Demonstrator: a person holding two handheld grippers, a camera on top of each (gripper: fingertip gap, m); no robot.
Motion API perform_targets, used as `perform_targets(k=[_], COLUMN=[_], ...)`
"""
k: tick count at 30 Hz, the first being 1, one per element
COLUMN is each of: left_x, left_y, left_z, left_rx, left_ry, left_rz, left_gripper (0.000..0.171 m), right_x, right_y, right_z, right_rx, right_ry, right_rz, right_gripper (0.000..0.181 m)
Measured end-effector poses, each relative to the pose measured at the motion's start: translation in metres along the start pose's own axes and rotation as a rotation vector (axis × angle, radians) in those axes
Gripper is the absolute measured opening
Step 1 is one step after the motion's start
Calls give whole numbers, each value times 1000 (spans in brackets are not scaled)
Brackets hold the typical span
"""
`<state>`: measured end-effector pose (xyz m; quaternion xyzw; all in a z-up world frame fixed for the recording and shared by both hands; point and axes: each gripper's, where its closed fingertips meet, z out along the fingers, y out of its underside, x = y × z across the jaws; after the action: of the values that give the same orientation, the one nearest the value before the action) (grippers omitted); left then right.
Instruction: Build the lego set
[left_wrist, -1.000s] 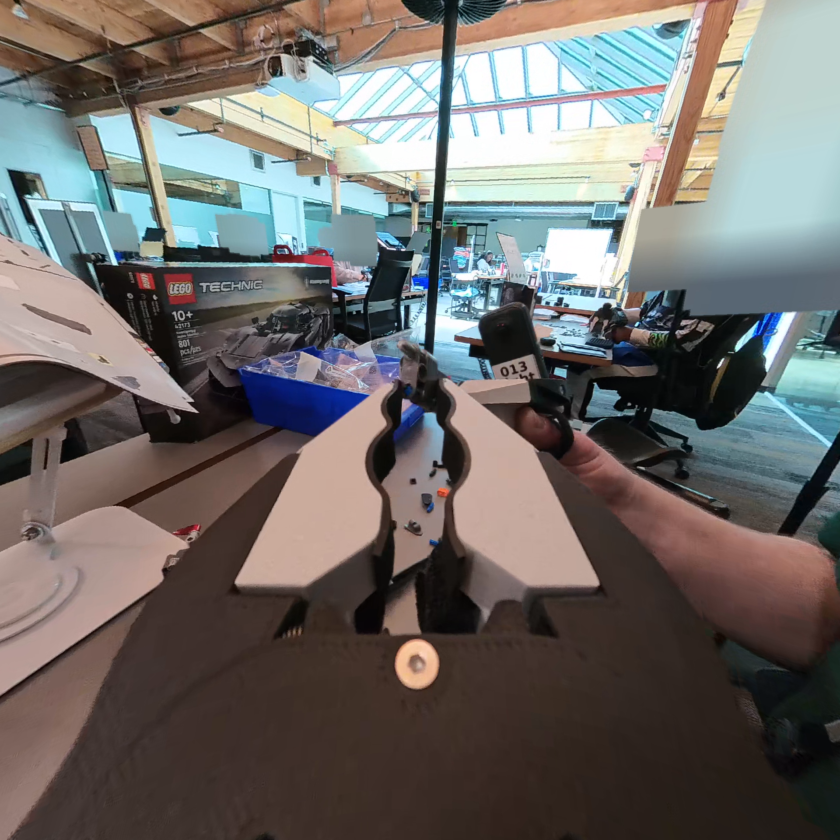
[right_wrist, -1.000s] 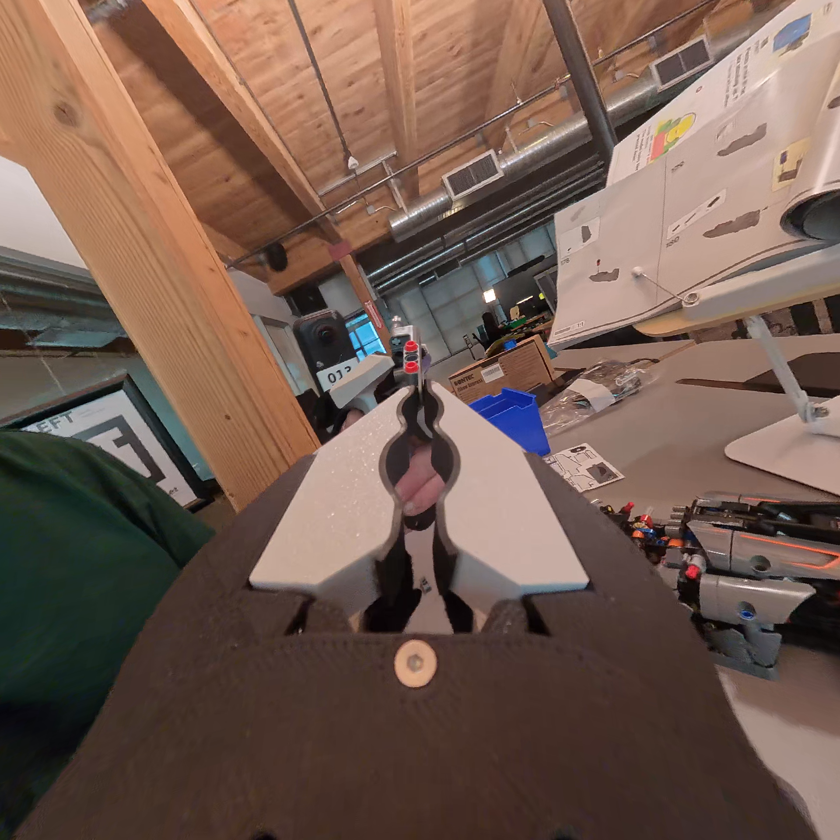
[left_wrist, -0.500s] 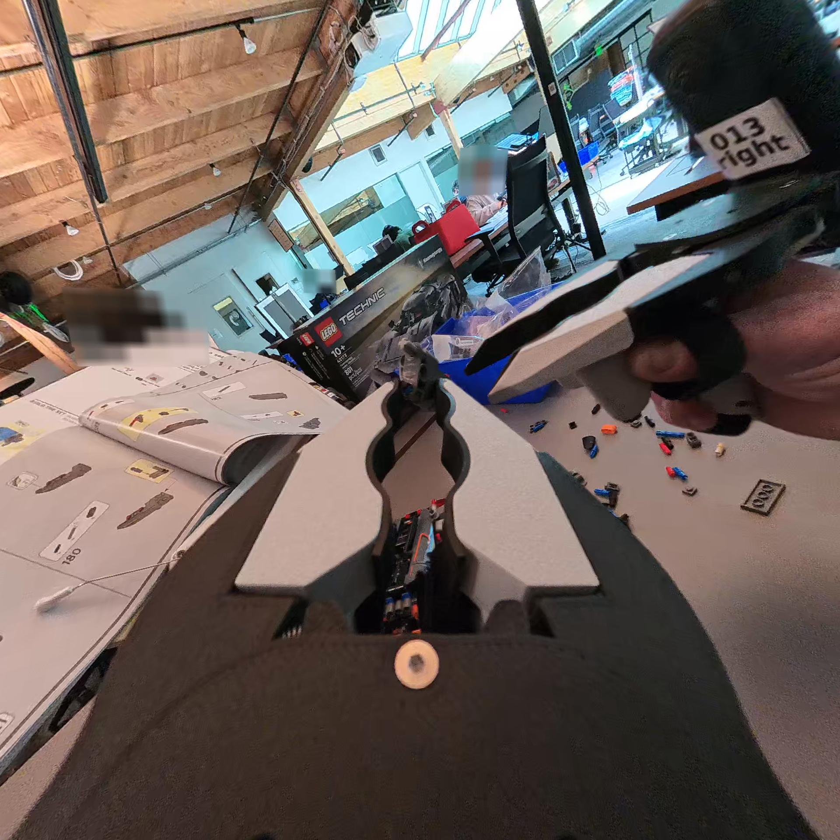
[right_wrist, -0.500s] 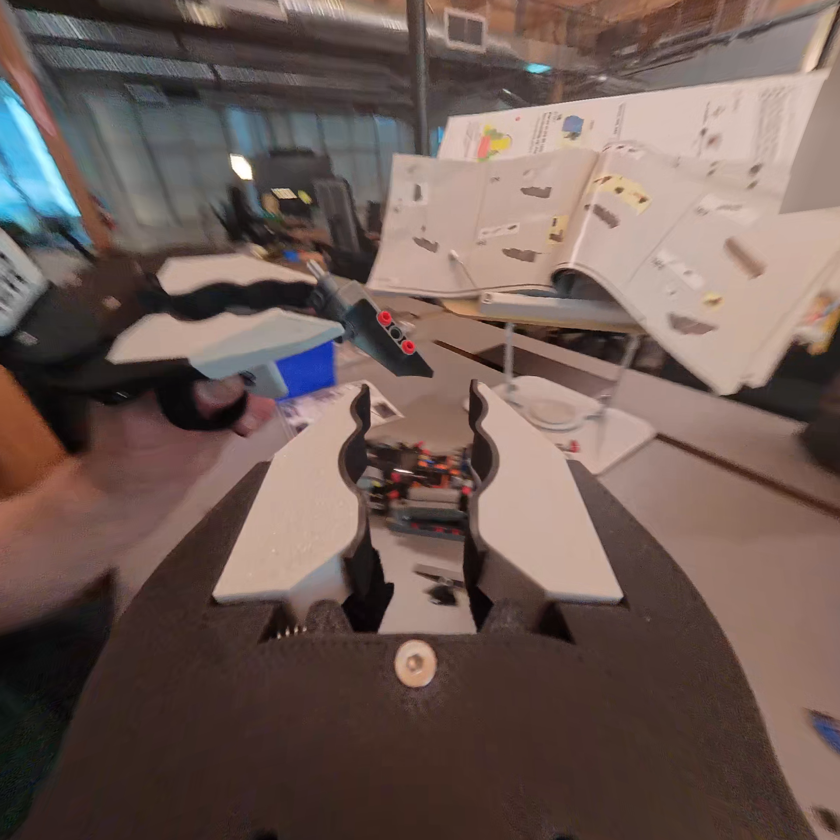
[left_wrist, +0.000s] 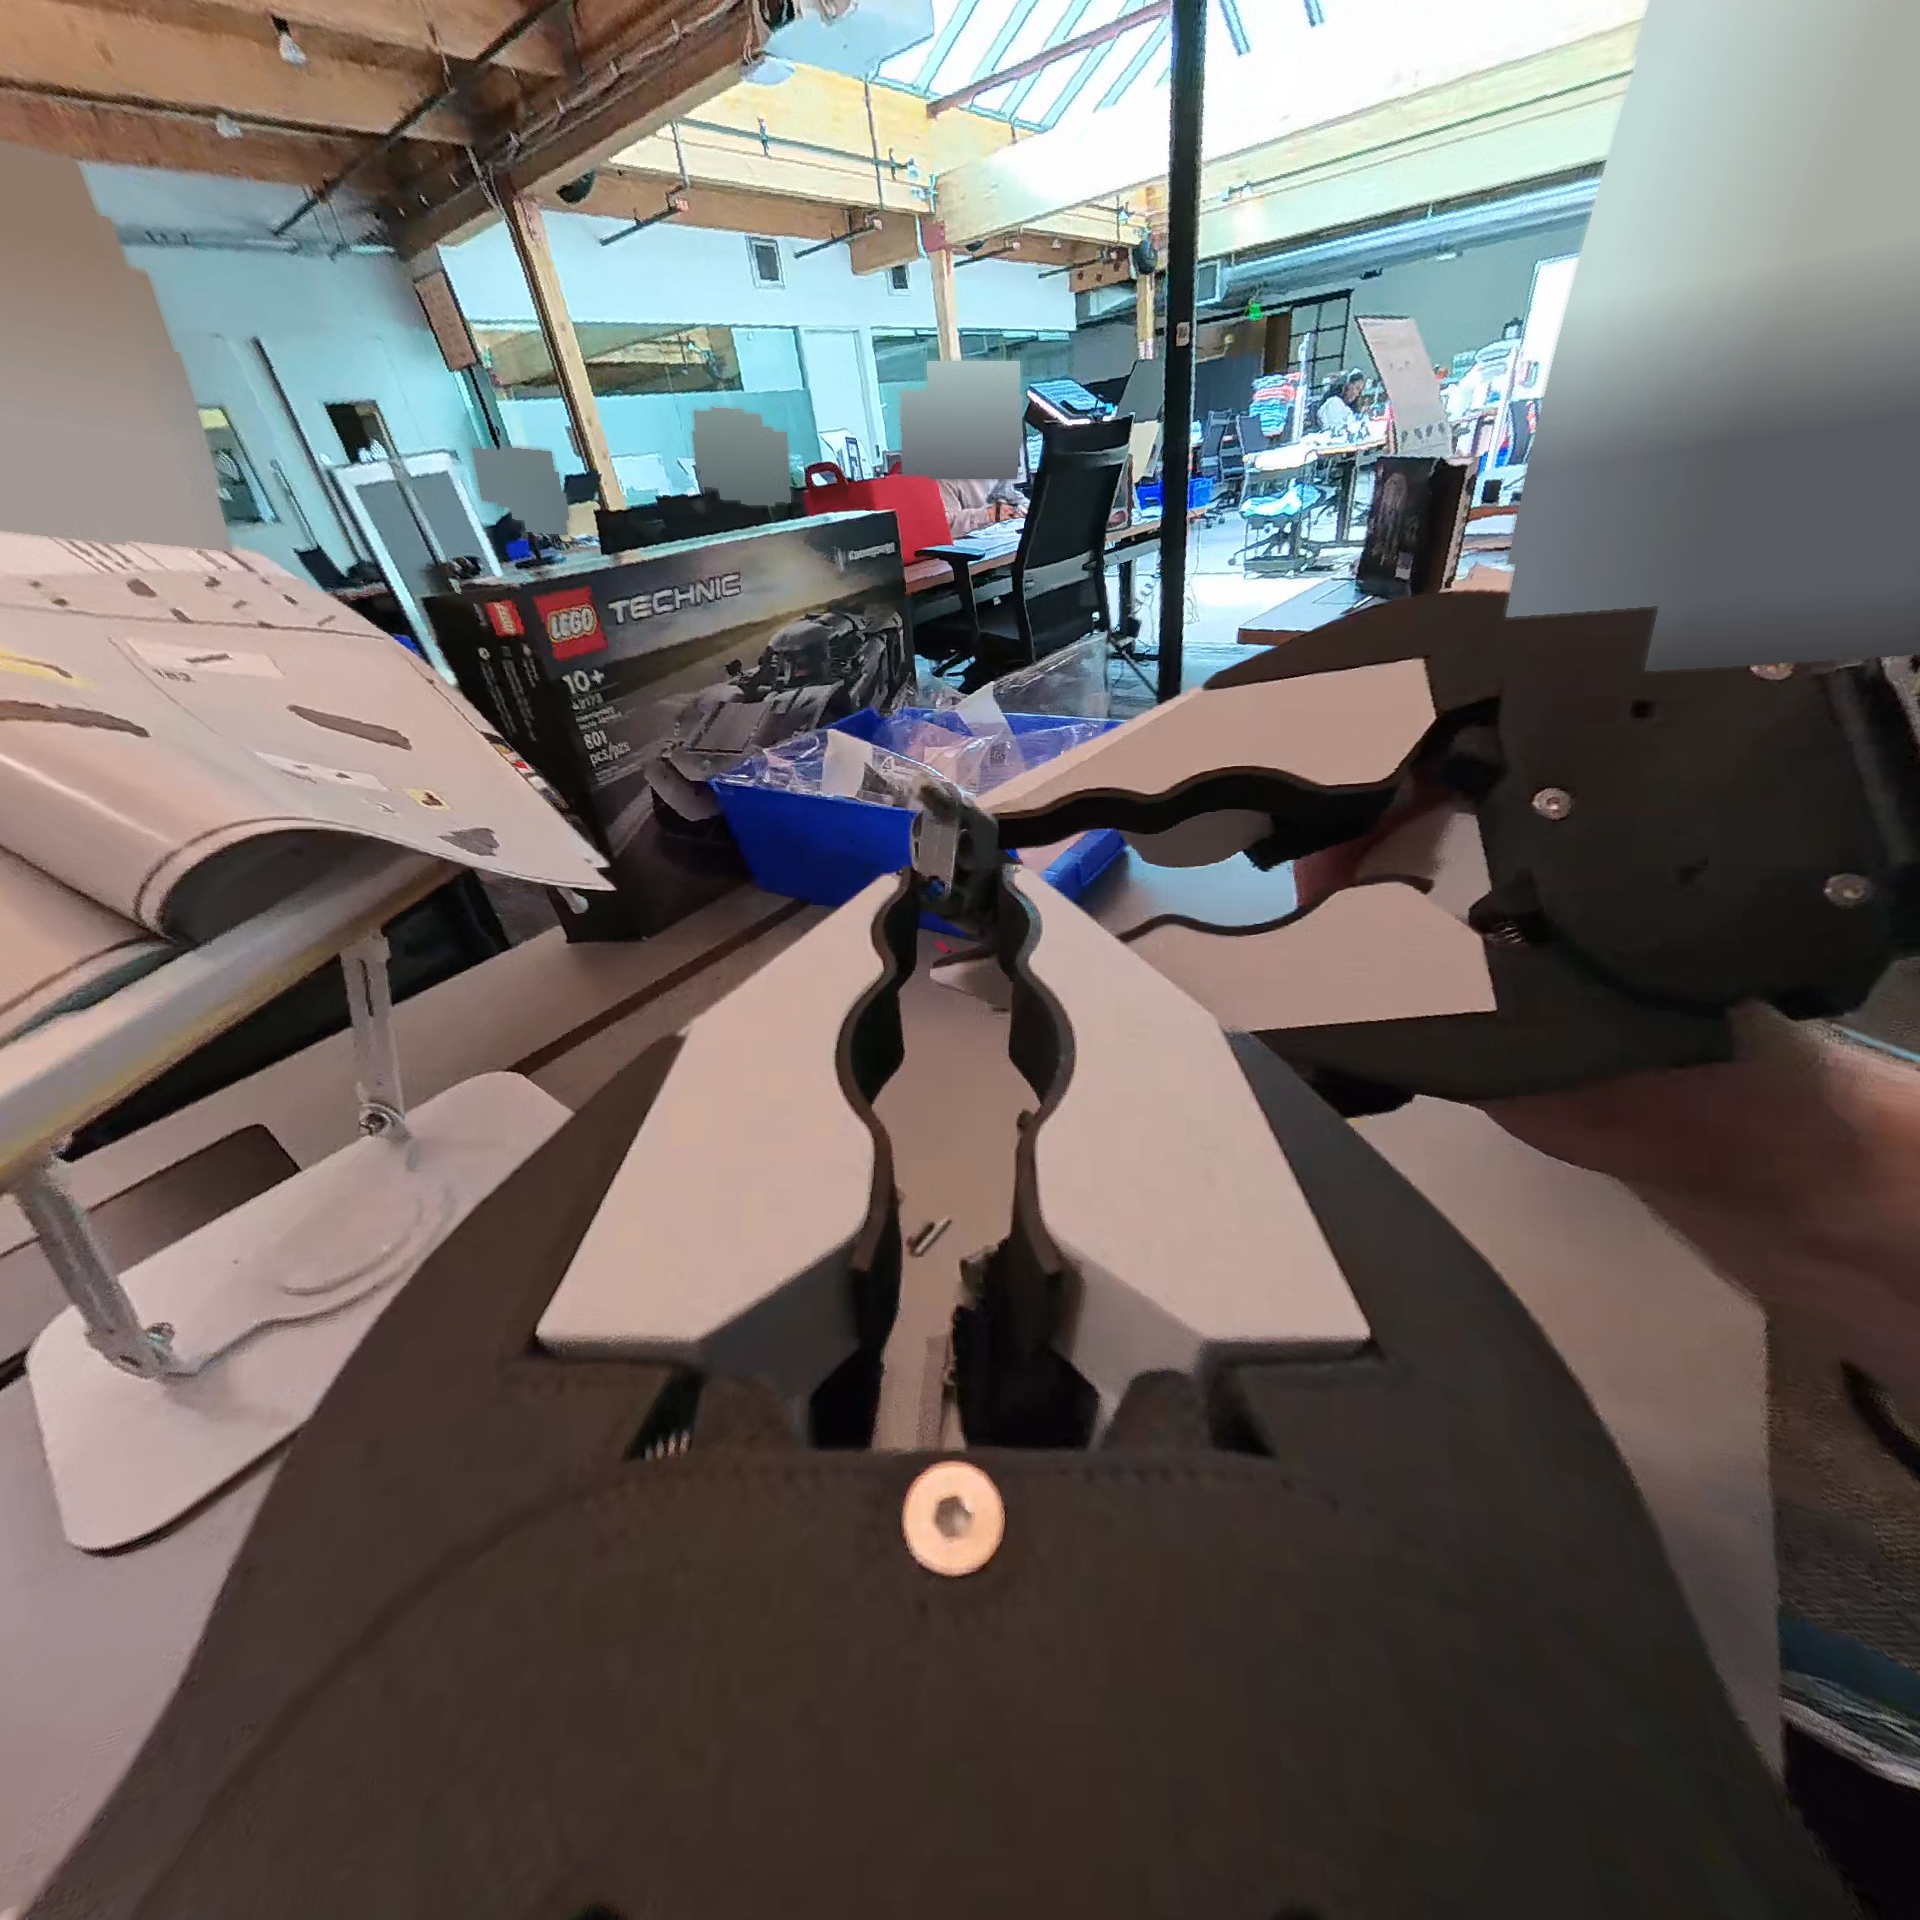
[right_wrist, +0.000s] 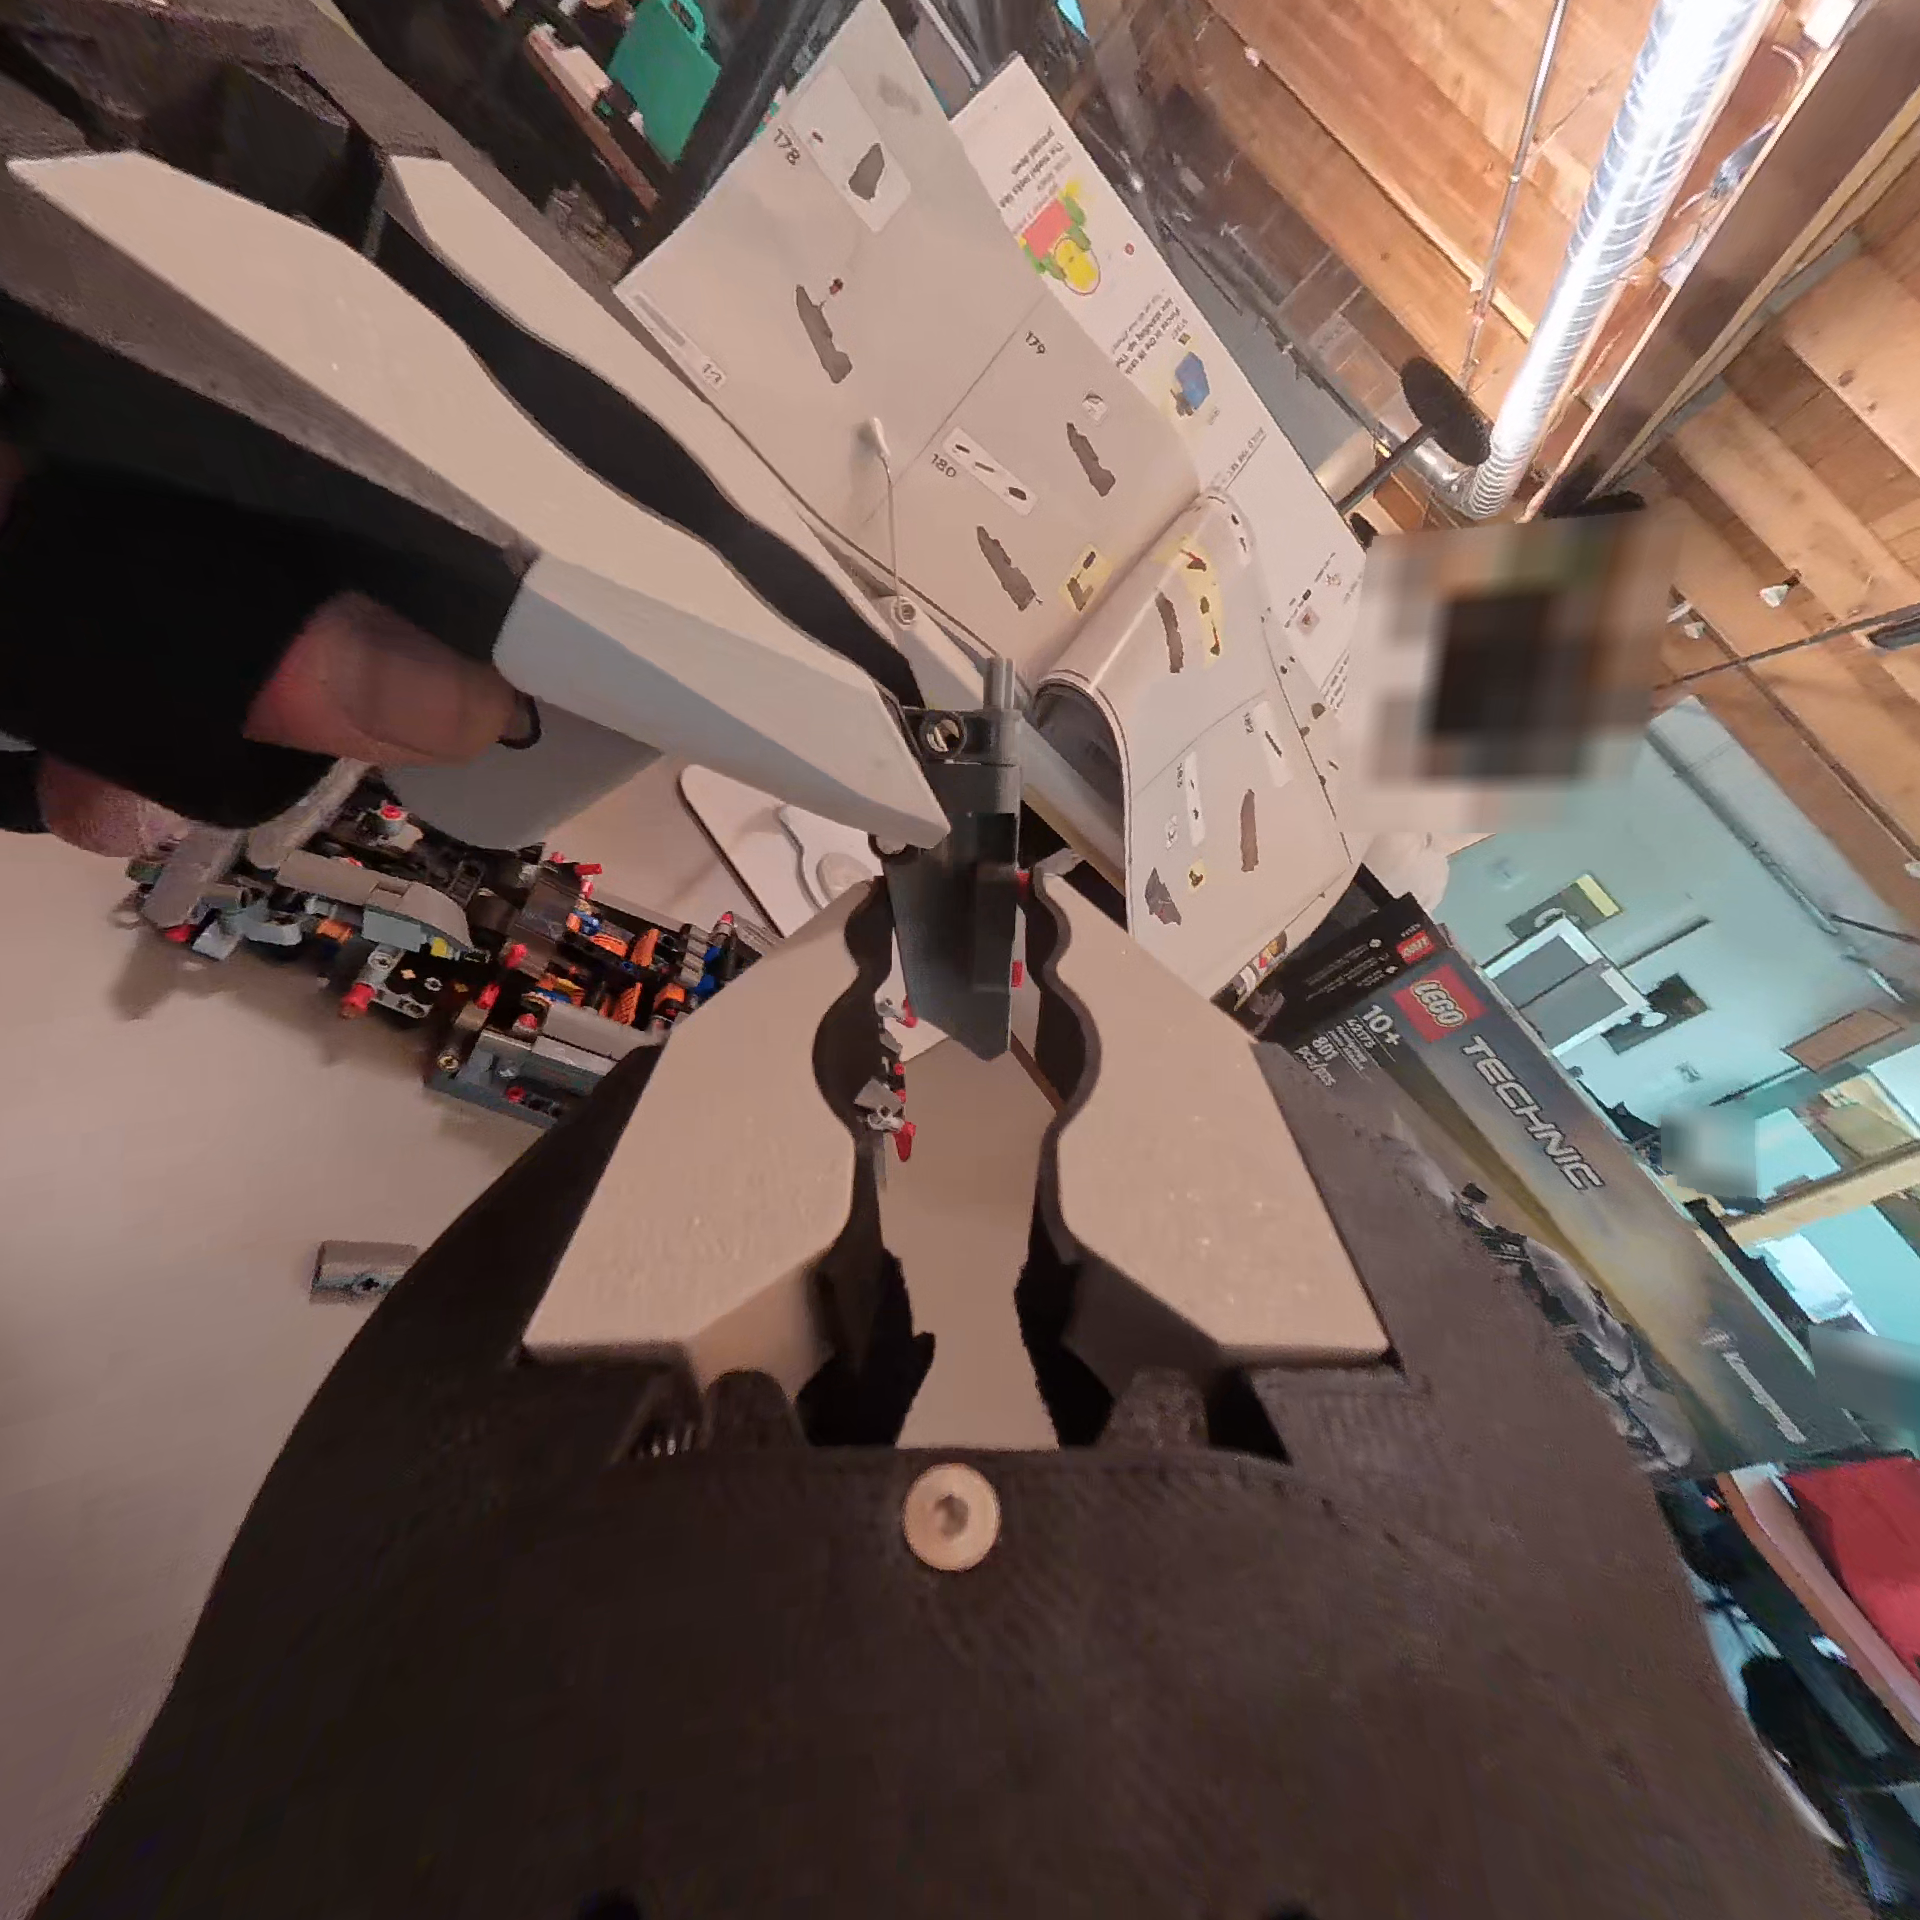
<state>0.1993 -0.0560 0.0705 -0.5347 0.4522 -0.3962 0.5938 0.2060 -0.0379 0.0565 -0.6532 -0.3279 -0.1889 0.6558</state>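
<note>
Up in the air over the table (right_wrist: 156, 1195), both grippers are meeting on one small grey piece (right_wrist: 961, 935). Left gripper (left_wrist: 956, 883) is pinching its end, right gripper (right_wrist: 956, 914) is closing around its flat panel. Keep them square and press gently so nothing twists.

A large open workshop: wooden beams (left_wrist: 644, 73) and posts (left_wrist: 556, 343) under a bright skylight (left_wrist: 1049, 47), pale blue walls (left_wrist: 312, 343), a black pole (left_wrist: 1179, 343), a black office chair (left_wrist: 1060, 540), and distant desks (left_wrist: 1299, 468). A silver duct (right_wrist: 1558, 260) runs along the plank ceiling (right_wrist: 1382, 135).
</note>
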Motion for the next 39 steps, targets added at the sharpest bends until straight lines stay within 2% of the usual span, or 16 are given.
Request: perform_targets(k=[3, 5, 9, 12, 13, 15, 17, 19, 24, 27, 29, 33, 39], left_x=[1, 5, 10, 18, 23, 40, 48, 50, 41, 29, 26, 21, 43], left_y=[2, 1, 4, 10, 13, 18, 23, 29, 52, 63, 74, 115, 187], left_z=[-2, -5, -11, -13, -14, -18, -21, -27, -40, -48, -53, -57, -61], left_rx=[6, 19, 27, 21, 11, 4, -2, -1, -37, -86, -166, -414, -800], left_ry=[42, 81, 147, 229, 272, 415, 477, 488, 405, 304, 257, 155, 227], left_rz=[-42, -48, -35, -37, -56, -106, -144, -143, -142, -89, -20, 175, 440], left_gripper=[12, 14, 26, 41, 41, 32, 26, 26, 26, 25, 26, 26, 26], right_x=[-4, -9, -24, -41, -45, -53, -63, -74, -102, -123, -132, -133, -124], right_y=[1, -1, 0, -4, -4, -8, -9, -10, -5, 13, 27, 58, 88], right_z=[0, -2, -11, -24, -27, -34, -36, -38, -28, -20, -21, -35, -71], right_rx=[23, 77, 179, 252, 260, 293, 292, 292, 264, 156, 85, -70, -149], right_ry=[-40, -111, -340, -537, -578, -650, -707, -769, -727, -668, -638, -564, -466], right_rz=[50, 164, 422, 500, 505, 523, 538, 592, 780, 815, 800, 724, 645], right_gripper=[23, 22, 22, 22, 22, 22, 22, 23, 23, 45, 43, 37, 34])
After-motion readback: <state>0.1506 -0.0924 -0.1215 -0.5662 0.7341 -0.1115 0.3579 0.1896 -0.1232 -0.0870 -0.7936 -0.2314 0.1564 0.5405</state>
